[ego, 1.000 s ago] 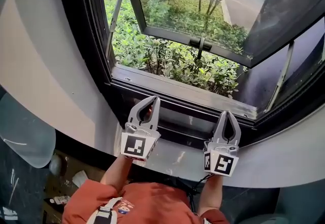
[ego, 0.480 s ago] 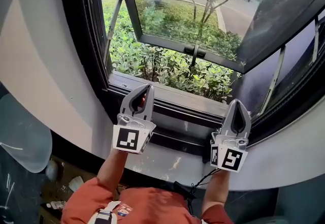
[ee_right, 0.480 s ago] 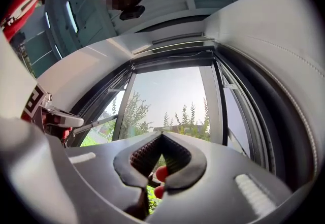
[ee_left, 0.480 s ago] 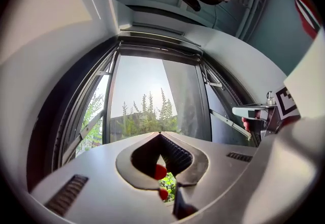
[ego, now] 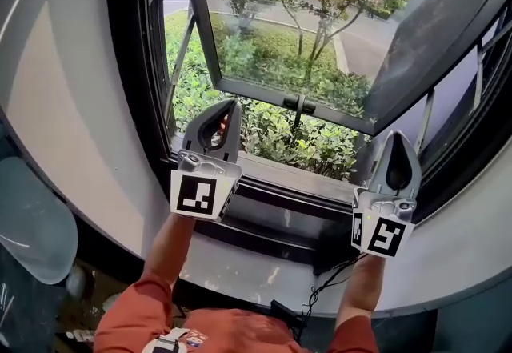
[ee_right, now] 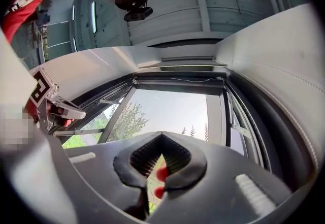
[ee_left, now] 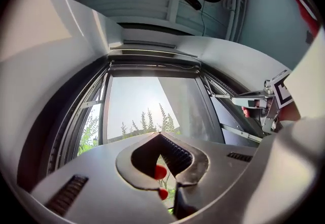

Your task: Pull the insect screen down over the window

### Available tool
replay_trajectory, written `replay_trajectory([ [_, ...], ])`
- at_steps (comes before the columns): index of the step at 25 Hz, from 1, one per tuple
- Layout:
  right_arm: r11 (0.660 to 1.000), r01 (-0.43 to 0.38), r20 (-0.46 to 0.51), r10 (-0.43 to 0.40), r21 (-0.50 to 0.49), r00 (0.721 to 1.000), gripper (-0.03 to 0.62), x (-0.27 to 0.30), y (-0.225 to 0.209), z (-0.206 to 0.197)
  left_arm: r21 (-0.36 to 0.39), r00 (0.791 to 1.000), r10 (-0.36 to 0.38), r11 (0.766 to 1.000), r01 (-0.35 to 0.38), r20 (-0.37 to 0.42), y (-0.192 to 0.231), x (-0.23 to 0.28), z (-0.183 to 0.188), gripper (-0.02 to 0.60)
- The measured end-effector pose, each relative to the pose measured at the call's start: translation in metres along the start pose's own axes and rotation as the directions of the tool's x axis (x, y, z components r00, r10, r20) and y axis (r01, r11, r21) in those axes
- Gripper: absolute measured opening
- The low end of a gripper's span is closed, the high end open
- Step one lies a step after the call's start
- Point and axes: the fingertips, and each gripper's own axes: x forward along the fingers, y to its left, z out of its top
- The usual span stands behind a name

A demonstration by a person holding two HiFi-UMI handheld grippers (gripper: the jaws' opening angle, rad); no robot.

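The black-framed window (ego: 156,87) stands with its glass sash (ego: 320,31) pushed outward, its handle (ego: 298,103) at the sash's lower rail. No screen covers the opening. A dark bar (ee_left: 152,68) runs across the top of the opening, also in the right gripper view (ee_right: 177,82). My left gripper (ego: 232,105) is raised in front of the opening's left side, shut and empty (ee_left: 158,135). My right gripper (ego: 398,137) is raised at the right side, also shut with nothing in it (ee_right: 161,135). Both point upward toward the top of the window.
A dark sill (ego: 280,219) runs below the grippers. White curved wall (ego: 64,103) surrounds the window. Green shrubs (ego: 304,143) lie outside. A black cable (ego: 320,291) hangs by the person's front. A pale blue rounded object (ego: 28,223) sits low at the left.
Both grippers have risen from just above the sill to in front of the window opening and tilted further upward. Both stay shut and empty.
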Motion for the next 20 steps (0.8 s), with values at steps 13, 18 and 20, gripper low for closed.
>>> replay_trajectory([
  [13,0.982,0.024,0.163,0.007,-0.187,0.987,0.009,0.09,-0.051,0.083,0.122,0.987,0.016,0.992,-0.036,0.158,0.03,0.078,0.107,0.005],
  [18,0.954,0.037,0.188,0.02,-0.297,0.982,0.009,0.123,-0.071,0.119,0.21,0.977,0.013,0.976,-0.059,0.214,0.04,0.11,0.149,0.005],
  [20,0.939,0.048,0.197,0.021,-0.34,0.98,0.009,0.137,-0.079,0.135,0.245,0.972,0.006,0.967,-0.066,0.237,0.041,0.119,0.167,0.005],
])
